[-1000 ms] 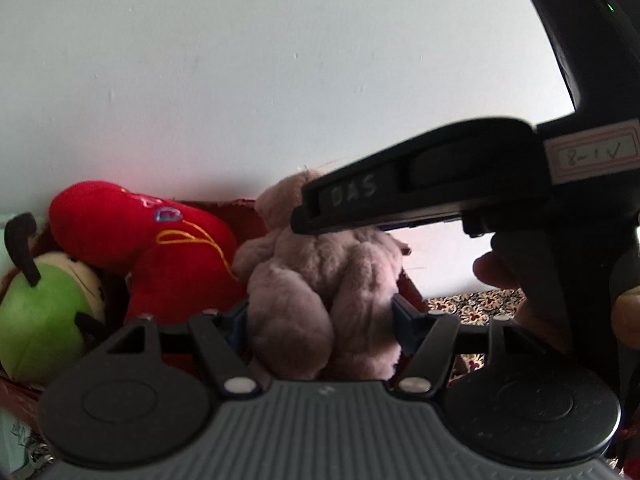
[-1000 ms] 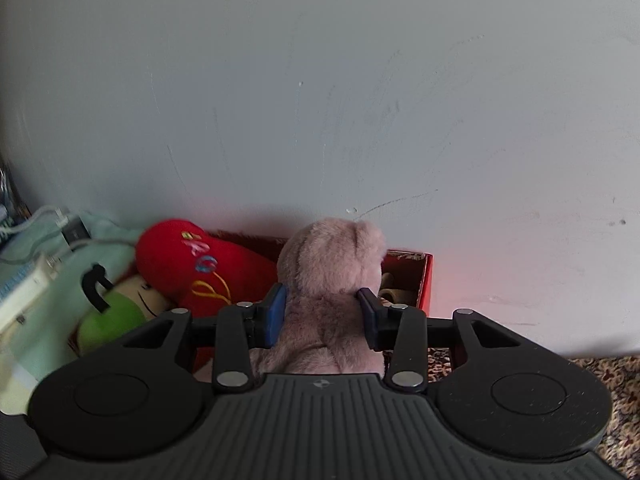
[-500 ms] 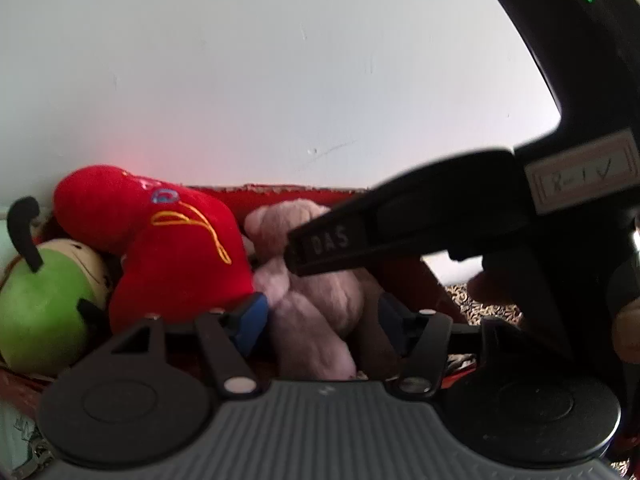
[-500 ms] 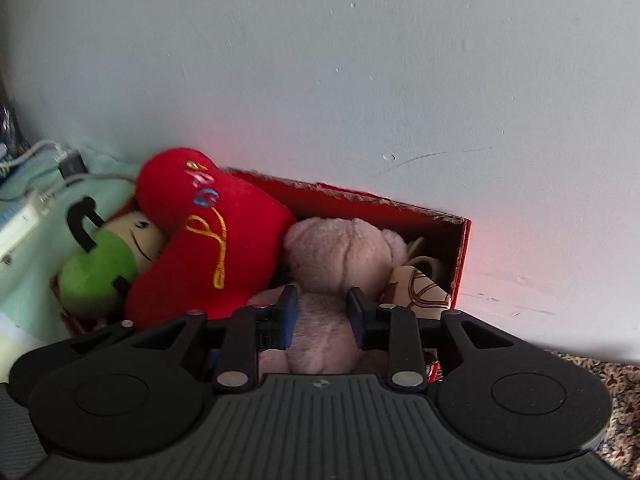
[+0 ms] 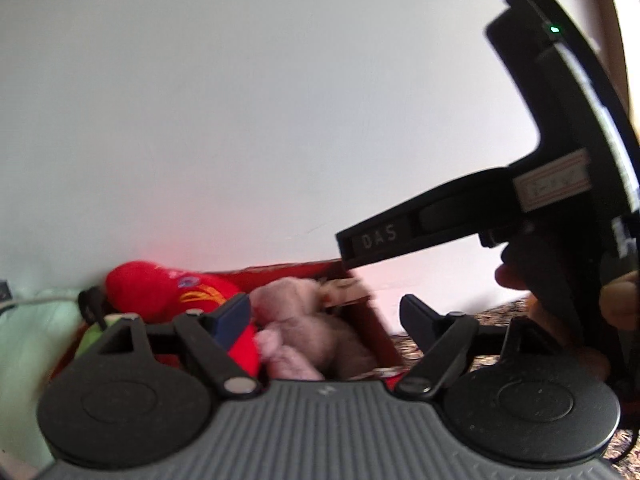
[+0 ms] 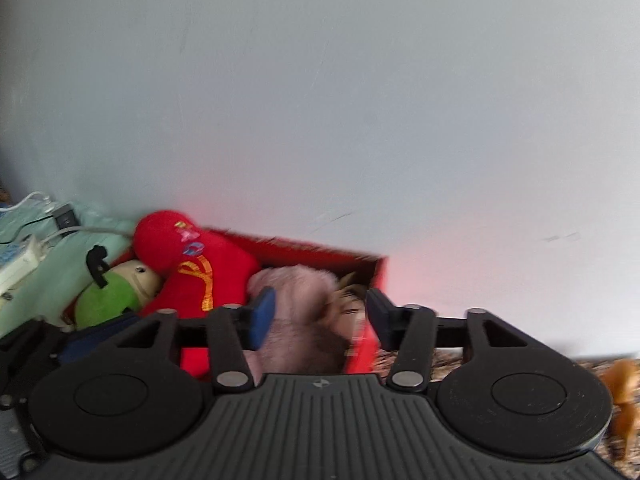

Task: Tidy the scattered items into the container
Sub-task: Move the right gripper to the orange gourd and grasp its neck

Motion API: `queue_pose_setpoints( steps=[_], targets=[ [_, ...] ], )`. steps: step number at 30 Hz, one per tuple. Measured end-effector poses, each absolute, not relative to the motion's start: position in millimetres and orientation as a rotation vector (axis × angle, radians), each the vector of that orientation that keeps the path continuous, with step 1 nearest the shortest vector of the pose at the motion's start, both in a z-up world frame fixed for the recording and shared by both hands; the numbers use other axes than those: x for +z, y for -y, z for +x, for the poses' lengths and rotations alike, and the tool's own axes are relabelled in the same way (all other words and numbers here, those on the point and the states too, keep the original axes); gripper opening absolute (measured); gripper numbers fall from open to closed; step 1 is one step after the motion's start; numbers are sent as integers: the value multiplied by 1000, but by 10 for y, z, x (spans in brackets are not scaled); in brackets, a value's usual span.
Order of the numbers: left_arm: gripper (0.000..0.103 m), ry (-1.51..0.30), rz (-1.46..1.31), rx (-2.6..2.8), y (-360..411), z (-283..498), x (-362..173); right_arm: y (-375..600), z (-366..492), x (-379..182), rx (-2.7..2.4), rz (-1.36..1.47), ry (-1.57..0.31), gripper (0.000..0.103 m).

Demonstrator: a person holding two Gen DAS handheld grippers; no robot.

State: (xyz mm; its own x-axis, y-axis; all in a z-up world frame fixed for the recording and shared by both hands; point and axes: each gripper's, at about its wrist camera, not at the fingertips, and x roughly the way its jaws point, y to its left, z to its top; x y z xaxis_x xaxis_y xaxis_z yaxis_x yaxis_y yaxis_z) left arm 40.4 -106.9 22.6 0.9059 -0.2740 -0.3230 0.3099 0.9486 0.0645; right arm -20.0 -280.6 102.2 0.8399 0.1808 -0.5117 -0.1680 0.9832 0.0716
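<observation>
A pink plush bear [image 6: 304, 320] lies in the red box [image 6: 372, 276] against the wall, beside a red plush [image 6: 200, 268] and a green plush [image 6: 108, 300]. My right gripper [image 6: 320, 316] is open, its jaws wide on either side of the bear and clear of it. In the left wrist view the bear [image 5: 316, 332] lies in the red box [image 5: 380, 336] next to the red plush [image 5: 168, 288]. My left gripper [image 5: 326, 320] is open and empty just in front of the box. The right gripper's body [image 5: 500, 220] hangs at the upper right.
A pale green cloth [image 6: 52, 276] with a white power strip [image 6: 20, 260] and cables lies left of the box. A patterned carpet [image 6: 448, 360] runs to the right, with a small orange toy [image 6: 620, 396] on it. A plain white wall stands right behind the box.
Both grippers let go of the pink bear and opened wide. The bear dropped into the red box. Both grippers pulled back from the box.
</observation>
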Motion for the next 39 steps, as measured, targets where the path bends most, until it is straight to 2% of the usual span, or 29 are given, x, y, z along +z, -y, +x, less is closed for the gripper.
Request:
queue_pose_setpoints(
  steps=[2,8,15,23,30,39],
  targets=[
    [84,-311,121,-340,1181,372,189,2885,-330,1054,135,-8,-510,63],
    [82,-347,157,-465,1659,297,11,3367,-606,946,40,2,-503,64],
    [81,-429,218,-611,2327,393,-314,4262,-677,515,-91,162,-635,63],
    [83,-573,134,-720,3112,919,-734,5120,-714,206,-167,242,-733,64],
    [84,-624,122,-733,3817,1170,-891,5780,-445,99,-131,338,-881,64],
    [84,-647,159,-737,4327,1410,-1143,5919,-25,-39,-7,302,-997,61]
  ],
)
